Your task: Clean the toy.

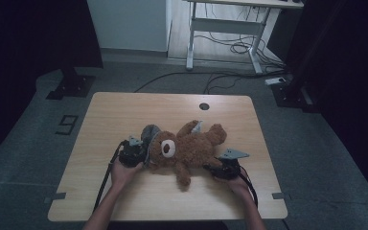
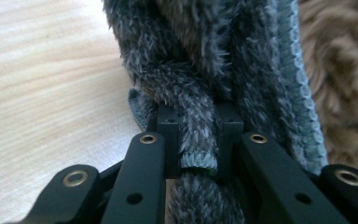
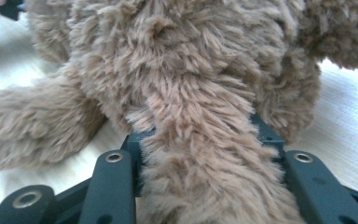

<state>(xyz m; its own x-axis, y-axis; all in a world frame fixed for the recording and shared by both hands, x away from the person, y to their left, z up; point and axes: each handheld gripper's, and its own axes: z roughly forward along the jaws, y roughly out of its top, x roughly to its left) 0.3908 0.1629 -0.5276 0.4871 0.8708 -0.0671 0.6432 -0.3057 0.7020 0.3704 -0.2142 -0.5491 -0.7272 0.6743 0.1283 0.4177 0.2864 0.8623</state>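
Lying between both: teddy bear [image 1: 189, 146]; left gripper [image 2: 198, 140] clenched on grey hat [image 2: 200, 88], right gripper [image 3: 205, 158] apparently grasping limb

Dim high view, dark corners, bright soft-focus close-ups, no glare

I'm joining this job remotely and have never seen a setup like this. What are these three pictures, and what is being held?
There is no robot arm here: a person stands at a wooden table and holds a two-jaw tool in each hand. The wide picture comes from a fixed camera above that looks down on the table. The other two come from small cameras riding on each tool, looking along its black jaws.

A brown teddy bear lies on the table with a grey furry garment at its head. The left tool is shut on a fold of the grey furry garment. The right tool is shut on a limb of the teddy bear.
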